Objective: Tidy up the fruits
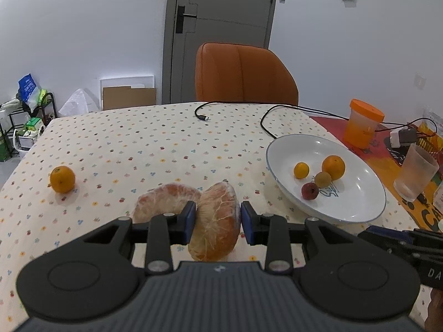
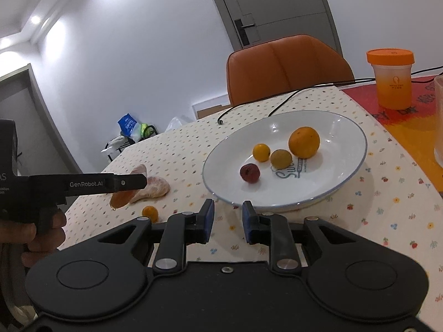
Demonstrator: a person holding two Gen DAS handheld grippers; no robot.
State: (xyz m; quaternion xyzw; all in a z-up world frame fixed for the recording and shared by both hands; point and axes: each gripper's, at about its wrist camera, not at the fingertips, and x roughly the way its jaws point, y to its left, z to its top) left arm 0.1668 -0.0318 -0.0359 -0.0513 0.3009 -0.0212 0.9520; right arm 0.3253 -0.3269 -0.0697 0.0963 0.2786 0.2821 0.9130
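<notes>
My left gripper [image 1: 218,222] is shut on a peeled pomelo segment [image 1: 217,221], held upright just above the tablecloth. A second segment [image 1: 166,200] lies behind it to the left. An orange [image 1: 62,179] sits alone at the left. A white plate [image 1: 357,210] at the right holds an orange [image 1: 333,167], a small yellow fruit [image 1: 301,170], a greenish fruit [image 1: 322,179] and a dark red fruit [image 1: 310,191]. My right gripper [image 2: 225,221] is open and empty, just before the plate's [image 2: 346,177] near rim. The left gripper's finger [image 2: 130,181] shows there over the segments [image 2: 151,188].
An orange chair [image 1: 245,76] stands behind the table. Two black cables [image 1: 265,121] lie across the far cloth. An orange-lidded cup [image 1: 362,123], a frosted tumbler [image 1: 416,175] and a charger [image 1: 401,137] stand at the right on a red mat.
</notes>
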